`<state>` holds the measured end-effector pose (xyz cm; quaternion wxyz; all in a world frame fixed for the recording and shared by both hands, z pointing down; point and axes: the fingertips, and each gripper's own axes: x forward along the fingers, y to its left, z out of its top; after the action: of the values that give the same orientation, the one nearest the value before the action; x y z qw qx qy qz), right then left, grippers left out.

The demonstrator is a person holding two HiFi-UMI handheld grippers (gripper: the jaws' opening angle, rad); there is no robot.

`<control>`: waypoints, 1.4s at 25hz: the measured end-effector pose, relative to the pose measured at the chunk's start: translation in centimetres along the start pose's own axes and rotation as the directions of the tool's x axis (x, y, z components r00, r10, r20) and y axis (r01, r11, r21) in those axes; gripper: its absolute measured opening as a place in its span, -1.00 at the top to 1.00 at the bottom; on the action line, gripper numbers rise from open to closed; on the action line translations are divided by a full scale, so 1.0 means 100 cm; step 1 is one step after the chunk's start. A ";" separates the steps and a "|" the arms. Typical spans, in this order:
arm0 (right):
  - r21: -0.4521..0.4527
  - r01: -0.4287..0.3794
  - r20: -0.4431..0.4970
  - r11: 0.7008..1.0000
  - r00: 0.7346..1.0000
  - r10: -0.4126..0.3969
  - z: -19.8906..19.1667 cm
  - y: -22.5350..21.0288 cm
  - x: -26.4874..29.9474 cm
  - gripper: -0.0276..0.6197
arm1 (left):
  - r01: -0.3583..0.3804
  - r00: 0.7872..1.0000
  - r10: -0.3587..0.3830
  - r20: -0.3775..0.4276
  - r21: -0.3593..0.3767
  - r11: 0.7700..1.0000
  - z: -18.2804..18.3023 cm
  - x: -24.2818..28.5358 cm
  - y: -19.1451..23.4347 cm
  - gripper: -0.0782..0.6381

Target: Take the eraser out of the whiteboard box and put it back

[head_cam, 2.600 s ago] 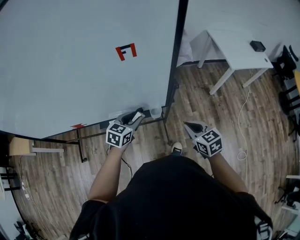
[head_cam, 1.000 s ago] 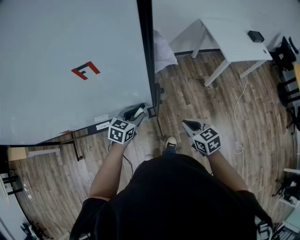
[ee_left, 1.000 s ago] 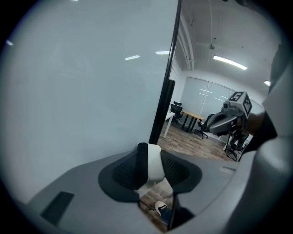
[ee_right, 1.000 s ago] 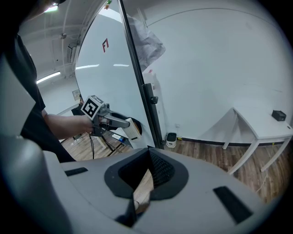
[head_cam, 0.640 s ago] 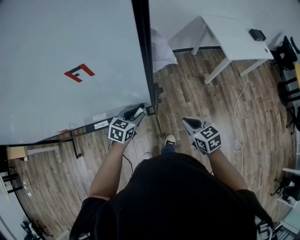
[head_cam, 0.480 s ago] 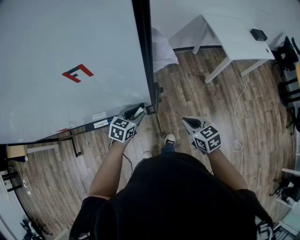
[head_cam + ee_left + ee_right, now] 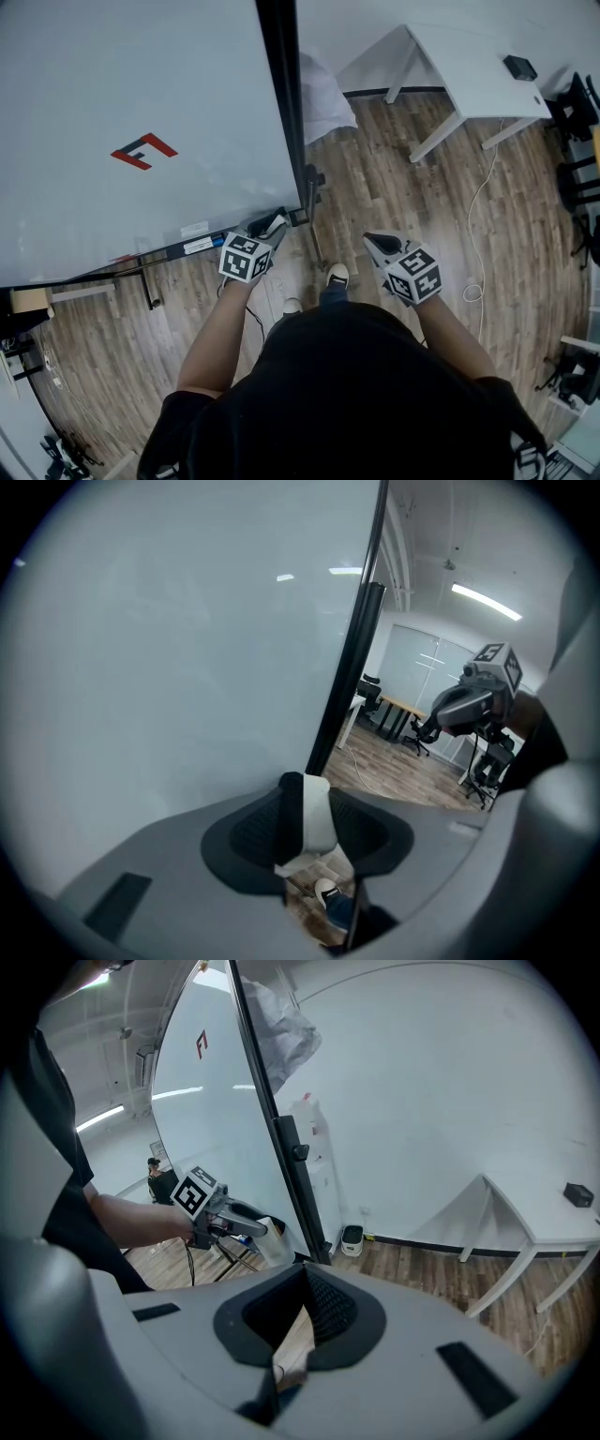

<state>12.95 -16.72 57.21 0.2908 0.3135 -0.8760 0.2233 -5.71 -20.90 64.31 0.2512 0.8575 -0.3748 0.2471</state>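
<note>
The whiteboard point(image 7: 141, 75) is pale grey-white with a red-and-black mark point(image 7: 142, 151) and a black frame point(image 7: 278, 94). The eraser point(image 7: 317, 817) is white with a black side. The floor point(image 7: 394, 197) is brown wood-grain.

A red-and-black F-shaped mark point(image 7: 142, 151) stands on the whiteboard point(image 7: 141, 66); the label point(image 7: 196, 246) below is unreadably small.

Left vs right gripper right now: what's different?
The left gripper has its jaws held apart, clamped on the white eraser; the right gripper has its jaws together with nothing between them. The left gripper sits by the bottom corner of the whiteboard; the right gripper hangs over the wood floor, away from the board. Both point forward and down.
</note>
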 end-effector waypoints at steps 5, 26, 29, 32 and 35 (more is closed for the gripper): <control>0.002 0.000 -0.007 1.000 1.000 0.000 -0.002 -0.003 0.001 0.93 | -0.004 1.000 0.004 -0.018 0.002 1.000 -0.006 0.008 0.003 0.35; 0.013 0.005 -0.019 1.000 1.000 -0.004 -0.012 -0.005 -0.003 0.93 | -0.032 0.999 0.032 -0.027 -0.001 0.999 -0.015 0.021 0.004 0.34; 0.015 0.006 -0.018 1.000 1.000 -0.005 -0.012 -0.005 -0.005 0.93 | -0.036 0.999 0.035 -0.022 -0.005 0.999 -0.014 0.022 0.003 0.31; 0.017 0.006 -0.014 1.000 1.000 -0.005 -0.012 -0.004 -0.006 0.93 | -0.037 0.999 0.037 -0.022 -0.005 0.999 -0.013 0.021 0.003 0.26; 0.013 0.006 -0.012 1.000 1.000 -0.005 -0.011 -0.002 -0.007 0.93 | -0.040 0.999 0.040 -0.012 -0.004 0.999 -0.009 0.019 0.004 0.22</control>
<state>13.96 -15.92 57.61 0.2944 0.3165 -0.8719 0.2302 -5.11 -21.53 66.24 0.2502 0.8478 -0.3910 0.2565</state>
